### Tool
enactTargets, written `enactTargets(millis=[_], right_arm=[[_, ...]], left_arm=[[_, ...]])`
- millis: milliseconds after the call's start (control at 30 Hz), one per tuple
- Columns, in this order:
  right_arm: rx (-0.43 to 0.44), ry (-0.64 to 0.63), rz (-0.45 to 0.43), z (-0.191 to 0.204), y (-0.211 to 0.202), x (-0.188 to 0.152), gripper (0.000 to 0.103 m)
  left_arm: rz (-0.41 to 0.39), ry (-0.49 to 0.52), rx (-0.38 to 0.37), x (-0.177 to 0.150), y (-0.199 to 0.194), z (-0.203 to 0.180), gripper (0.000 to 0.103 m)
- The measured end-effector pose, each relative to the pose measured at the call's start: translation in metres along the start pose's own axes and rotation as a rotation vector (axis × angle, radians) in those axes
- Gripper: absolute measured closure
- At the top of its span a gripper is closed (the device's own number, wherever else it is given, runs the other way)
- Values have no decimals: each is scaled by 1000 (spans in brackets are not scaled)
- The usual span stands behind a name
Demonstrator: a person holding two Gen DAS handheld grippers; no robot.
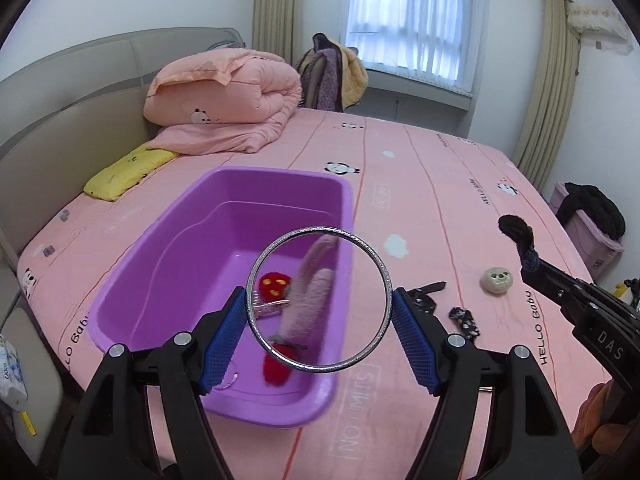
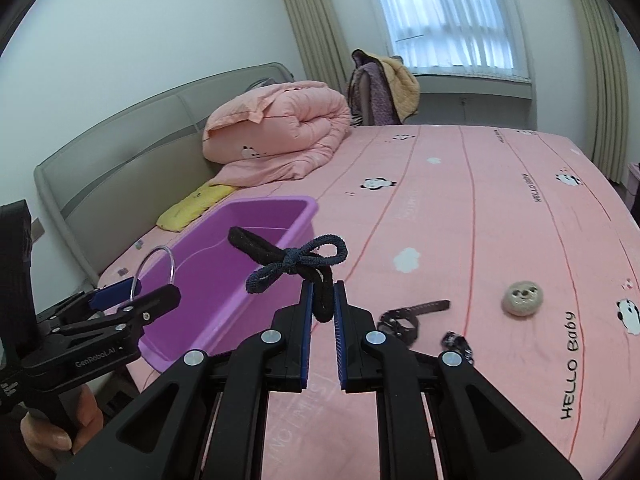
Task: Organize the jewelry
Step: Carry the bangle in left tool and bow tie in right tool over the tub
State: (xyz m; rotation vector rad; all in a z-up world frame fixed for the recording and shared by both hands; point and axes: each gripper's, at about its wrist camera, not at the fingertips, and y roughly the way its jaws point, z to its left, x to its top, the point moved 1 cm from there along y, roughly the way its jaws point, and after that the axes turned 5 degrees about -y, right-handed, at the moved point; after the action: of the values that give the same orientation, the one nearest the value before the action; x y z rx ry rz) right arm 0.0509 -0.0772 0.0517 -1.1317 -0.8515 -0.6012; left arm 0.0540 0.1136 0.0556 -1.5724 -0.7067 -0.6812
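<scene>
My left gripper (image 1: 319,312) is shut on a silver bangle (image 1: 256,332), its blue pads pressing the ring's two sides, held in the air above the near end of a purple plastic tub (image 1: 224,216). Inside the tub lie a pink fuzzy hair piece (image 1: 310,300), red hair accessories (image 1: 274,284) and a small silver piece. My right gripper (image 2: 323,306) is shut on a dark bow-shaped hair tie (image 2: 288,260), raised over the pink bedsheet to the right of the tub (image 2: 224,284). In the left wrist view the right gripper (image 1: 532,258) shows at the right edge with the tie.
On the sheet right of the tub lie a dark watch (image 2: 404,318), a small dark patterned clip (image 2: 458,344) and a round beige smiley piece (image 2: 522,298). A folded pink quilt (image 1: 224,92) and a yellow pillow (image 1: 128,172) sit by the headboard. A hand (image 2: 52,432) holds the left gripper.
</scene>
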Motion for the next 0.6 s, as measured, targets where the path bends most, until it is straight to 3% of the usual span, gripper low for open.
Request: enactTargets(millis=[300,600], right_arm=[[113,-51,91,66,71,16,93],[148,-106,173,103,122,22,93]], left_arm=[[50,-70,127,0,28,78,33],[104,-120,167,3,55,116,33]])
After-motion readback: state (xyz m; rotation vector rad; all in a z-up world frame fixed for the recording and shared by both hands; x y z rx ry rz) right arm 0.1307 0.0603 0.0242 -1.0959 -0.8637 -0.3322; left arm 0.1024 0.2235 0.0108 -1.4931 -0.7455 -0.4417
